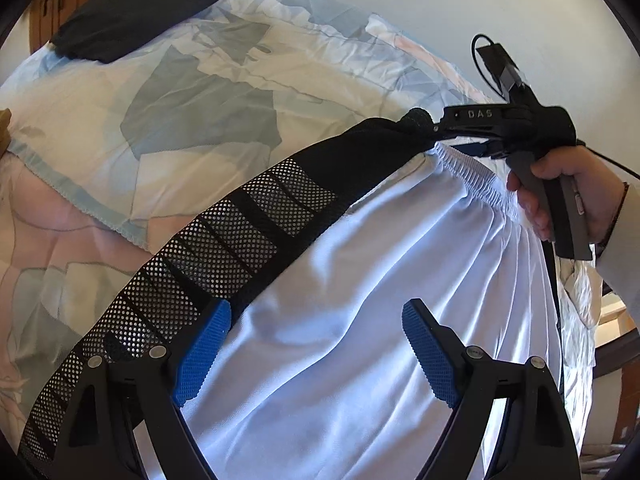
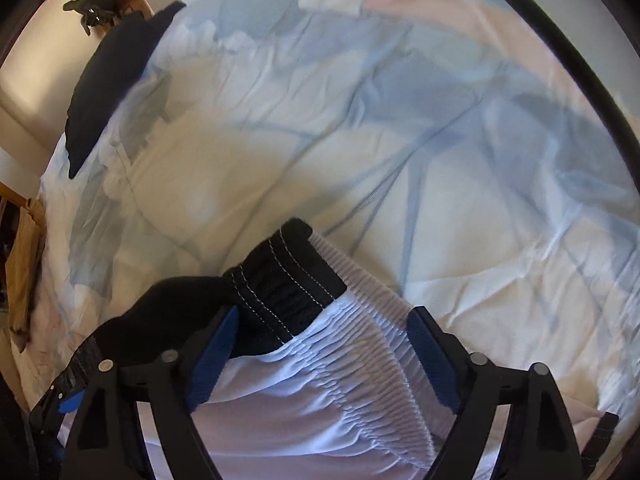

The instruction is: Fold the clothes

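White shorts (image 1: 360, 300) with a black mesh side stripe (image 1: 224, 240) lie spread on the bed. My left gripper (image 1: 316, 344) hovers open over the white cloth near the stripe, nothing between its blue pads (image 1: 204, 354). At the far waistband corner (image 1: 460, 160) is my right gripper (image 1: 448, 140), held by a hand (image 1: 568, 188). In the right wrist view, the right gripper (image 2: 324, 356) stands open, and the gathered elastic waistband (image 2: 360, 320) with its black section (image 2: 288, 280) lies between the jaws without being pinched.
A patterned pale blue, cream and pink duvet (image 1: 200, 100) covers the bed (image 2: 360, 140). A dark cushion (image 1: 136, 12) lies at its far end, also in the right wrist view (image 2: 108, 88). Wooden furniture (image 2: 24, 264) stands beside the bed; a pale wall (image 1: 480, 0) is behind.
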Available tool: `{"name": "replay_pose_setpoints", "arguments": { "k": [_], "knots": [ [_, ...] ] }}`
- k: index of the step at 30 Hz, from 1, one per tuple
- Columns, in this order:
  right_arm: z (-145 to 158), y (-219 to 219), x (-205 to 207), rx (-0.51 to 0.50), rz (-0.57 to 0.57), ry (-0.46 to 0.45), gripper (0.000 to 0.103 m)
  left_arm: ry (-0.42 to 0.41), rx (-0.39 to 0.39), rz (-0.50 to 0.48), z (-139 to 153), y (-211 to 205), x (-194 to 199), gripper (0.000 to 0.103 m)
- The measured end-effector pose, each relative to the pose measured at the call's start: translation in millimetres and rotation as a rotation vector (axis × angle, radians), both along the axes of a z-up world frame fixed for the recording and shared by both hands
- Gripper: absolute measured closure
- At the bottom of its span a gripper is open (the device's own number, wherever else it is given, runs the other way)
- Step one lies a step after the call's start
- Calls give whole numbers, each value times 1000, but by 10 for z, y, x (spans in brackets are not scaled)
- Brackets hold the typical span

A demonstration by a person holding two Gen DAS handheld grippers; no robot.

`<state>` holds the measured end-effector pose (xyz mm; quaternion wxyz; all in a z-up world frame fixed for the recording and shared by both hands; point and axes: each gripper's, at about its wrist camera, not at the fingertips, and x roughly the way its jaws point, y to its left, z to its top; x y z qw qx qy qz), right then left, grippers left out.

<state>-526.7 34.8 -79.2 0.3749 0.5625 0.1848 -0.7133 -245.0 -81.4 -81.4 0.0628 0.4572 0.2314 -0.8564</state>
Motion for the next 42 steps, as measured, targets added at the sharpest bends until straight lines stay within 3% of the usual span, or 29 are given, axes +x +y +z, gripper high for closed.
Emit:
{"name": "replay_pose_setpoints", "arguments": {
  "k": [2, 7, 11, 21, 24, 25, 27, 29, 33, 36, 40, 42],
  "knots": [
    [35, -7, 37, -17, 24, 10, 40, 0, 3, 3, -3, -3, -5, 16],
    [38, -2, 88, -18, 49, -23, 58, -5, 2, 5, -22, 26, -13, 16],
    [122, 13, 27, -53, 8, 23, 66, 2, 0, -8, -11, 48, -9, 16],
    [46, -374, -55, -32, -6, 73, 65, 2, -8, -7, -15, 64, 5, 16],
    [53, -406, -51, -23, -3, 101, 51, -17, -22, -16, -60, 87, -6, 16],
    [147, -349, -53, -33, -12, 125, 43, -20, -27, -20, -69, 95, -8, 16],
    [379, -203, -51, -61, -30, 186, 39, -22, -33, -23, -75, 103, -9, 16],
    [622, 42, -15, -84, -69, 251, 24, -25, -29, -19, -83, 98, -20, 16],
    [750, 437, 215, -36, -102, 354, 24, -29, -36, -14, -103, 108, -22, 16],
    [627, 589, 418, 42, -13, 449, 24, -27, -39, -22, -91, 133, -11, 16],
    [301, 735, 345, 160, 121, 386, 40, -13, -35, -21, -43, 149, 32, 16],
    [192, 799, 236, 190, 143, 346, 41, 0, -34, -19, -14, 144, 46, 16]
  ]
}}
